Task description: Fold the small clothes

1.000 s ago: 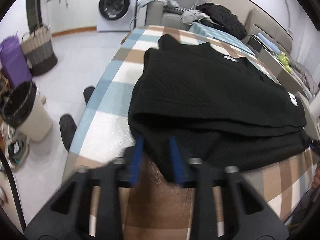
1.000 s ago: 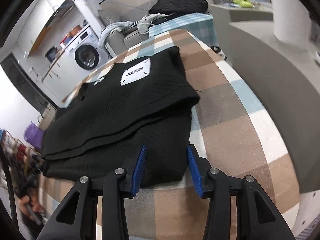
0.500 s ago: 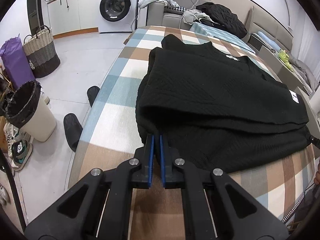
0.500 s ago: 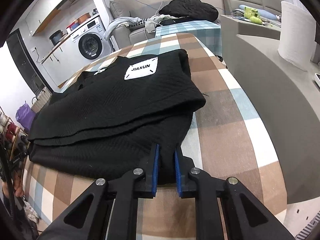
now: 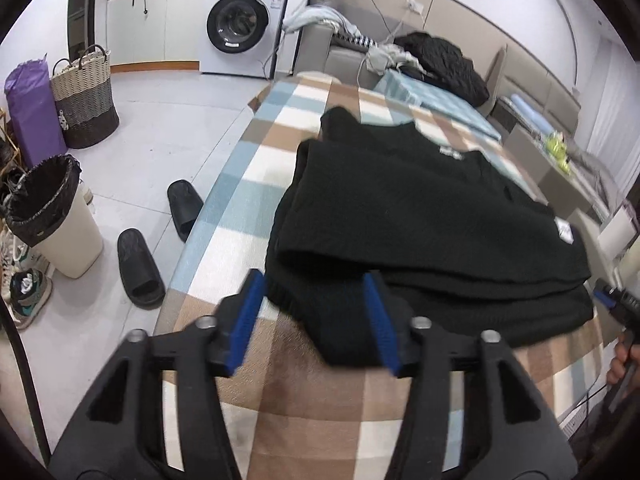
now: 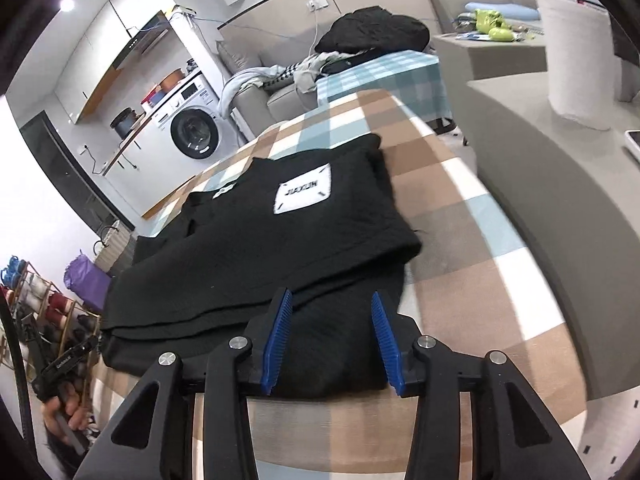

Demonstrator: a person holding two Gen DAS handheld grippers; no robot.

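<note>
1. Black knitted garment (image 5: 432,220): lies flat on the checked desk (image 5: 240,184), one layer already folded over another, its white label patch (image 6: 303,194) facing up. The doubled lower edge sits nearest me, presumably so both corners can be taken at once.
2. My left fingers (image 5: 312,316): jaws have just been opening and now stand about half apart. The near left corner of the garment lies between the blue pads, but they do not press on it; nothing held.
3. My right fingers (image 6: 330,340): likewise have just been opening, about half apart, straddling the near right corner with no grip on it.
4. Placement, as I judge it: each hand is at its own corner, so the next fold can be carried over evenly.
5. Surroundings: washing machine (image 5: 240,26), slippers (image 5: 140,268) on the floor, bin (image 5: 52,216).
</note>
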